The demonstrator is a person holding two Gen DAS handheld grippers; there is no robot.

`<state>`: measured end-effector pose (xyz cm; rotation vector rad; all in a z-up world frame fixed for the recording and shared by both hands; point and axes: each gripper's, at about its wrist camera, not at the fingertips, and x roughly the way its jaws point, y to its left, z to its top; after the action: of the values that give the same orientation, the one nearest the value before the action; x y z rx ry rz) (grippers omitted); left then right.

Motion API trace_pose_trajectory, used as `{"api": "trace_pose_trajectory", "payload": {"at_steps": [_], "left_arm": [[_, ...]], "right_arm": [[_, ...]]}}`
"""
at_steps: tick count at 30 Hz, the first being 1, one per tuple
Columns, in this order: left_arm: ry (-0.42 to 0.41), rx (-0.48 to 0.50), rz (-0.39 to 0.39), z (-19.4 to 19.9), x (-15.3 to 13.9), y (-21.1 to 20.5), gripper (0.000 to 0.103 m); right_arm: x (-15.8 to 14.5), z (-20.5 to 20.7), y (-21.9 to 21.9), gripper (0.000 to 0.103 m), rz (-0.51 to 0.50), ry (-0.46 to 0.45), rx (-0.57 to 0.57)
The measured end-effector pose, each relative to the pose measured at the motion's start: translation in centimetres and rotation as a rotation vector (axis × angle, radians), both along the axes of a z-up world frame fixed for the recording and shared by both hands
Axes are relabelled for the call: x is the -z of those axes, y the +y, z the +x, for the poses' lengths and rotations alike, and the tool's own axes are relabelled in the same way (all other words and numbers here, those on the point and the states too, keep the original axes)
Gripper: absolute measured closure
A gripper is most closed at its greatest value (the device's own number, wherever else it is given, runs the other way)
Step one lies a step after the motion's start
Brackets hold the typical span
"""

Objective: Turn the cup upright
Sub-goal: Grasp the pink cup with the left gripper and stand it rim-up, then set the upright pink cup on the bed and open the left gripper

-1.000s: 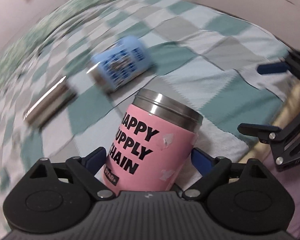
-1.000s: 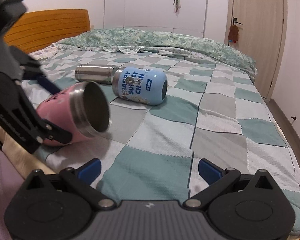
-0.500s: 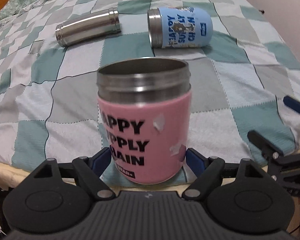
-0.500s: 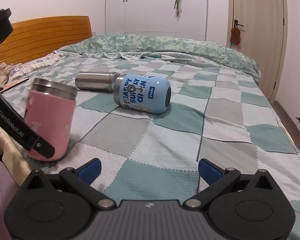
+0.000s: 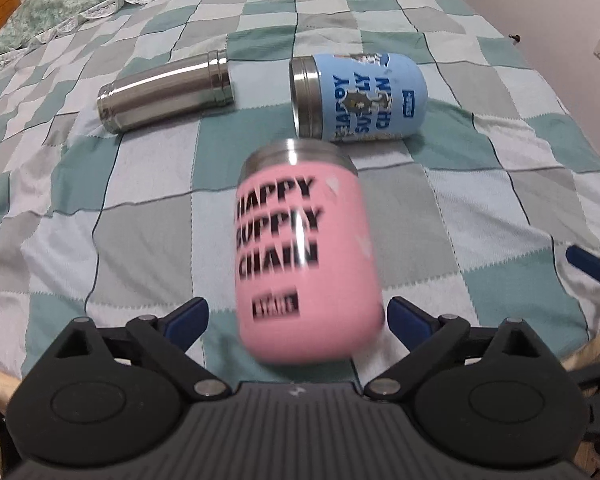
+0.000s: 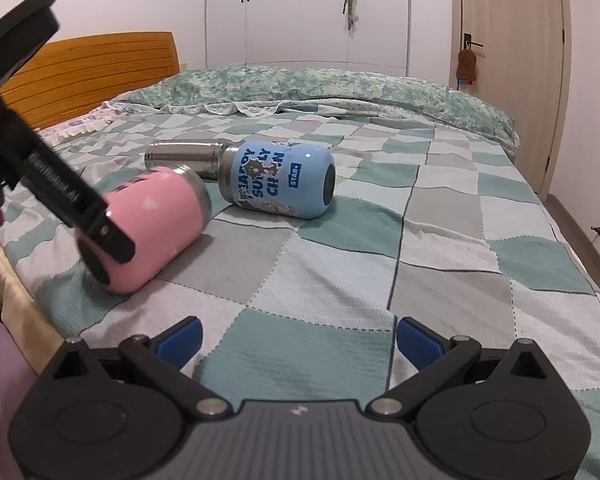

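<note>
A pink cup (image 5: 300, 252) with black lettering and a steel rim lies tipped over on the checked bedspread, blurred by motion. In the right wrist view the pink cup (image 6: 156, 224) leans with its mouth pointing away and to the right. My left gripper (image 5: 298, 316) is open, its blue pads apart on either side of the cup's base with gaps showing. Its frame (image 6: 40, 160) stands over the cup in the right wrist view. My right gripper (image 6: 298, 340) is open and empty, low over the bed's near edge.
A blue cup (image 5: 360, 98) lies on its side behind the pink one, also seen in the right wrist view (image 6: 278, 178). A bare steel cup (image 5: 166, 90) lies on its side to the left. The bed's near edge (image 6: 16, 300) runs at the left; a headboard and pillows lie beyond.
Half a second ago the pink cup stood upright between my left fingers. Now the fingers have opened and the cup has toppled away from me onto the bedspread. My right gripper has barely moved.
</note>
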<state>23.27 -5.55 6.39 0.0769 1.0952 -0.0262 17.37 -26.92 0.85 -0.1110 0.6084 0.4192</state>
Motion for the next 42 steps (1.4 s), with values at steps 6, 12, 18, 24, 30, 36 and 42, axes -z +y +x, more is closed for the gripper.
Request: {"api": "trace_pose_trajectory", "payload": {"at_steps": [6, 12, 18, 24, 30, 36, 42], "left_arm": [[0.000, 0.004, 0.001, 3.0, -0.4, -0.4, 0.000], [0.057, -0.036, 0.032, 5.8, 1.7, -0.7, 0.000], [0.025, -0.030, -0.040, 4.9, 2.1, 0.0, 0.018], [-0.096, 0.020, -0.111, 1.2, 0.6, 1.3, 0.019], [-0.308, 0.022, -0.196, -3.3, -1.2, 4.9, 0.019], [-0.513, -0.052, -0.191, -6.2, -2.7, 10.5, 0.019], [-0.703, -0.132, -0.048, -6.9, -1.4, 15.4, 0.018]], "right_arm": [[0.3, 0.5, -0.4, 0.000, -0.005, 0.007, 0.012], [0.3, 1.0, -0.4, 0.000, -0.009, 0.004, 0.016], [-0.3, 1.7, -0.3, 0.000, -0.011, -0.009, 0.026], [-0.8, 1.2, 0.1, 0.000, 0.007, -0.019, 0.035], [-1.6, -0.1, 1.4, 0.000, 0.055, -0.056, 0.038], [-2.4, -1.0, 4.1, 0.000, 0.116, -0.118, 0.044], [-2.2, -1.4, 7.5, 0.000, 0.125, -0.158, 0.037]]}}
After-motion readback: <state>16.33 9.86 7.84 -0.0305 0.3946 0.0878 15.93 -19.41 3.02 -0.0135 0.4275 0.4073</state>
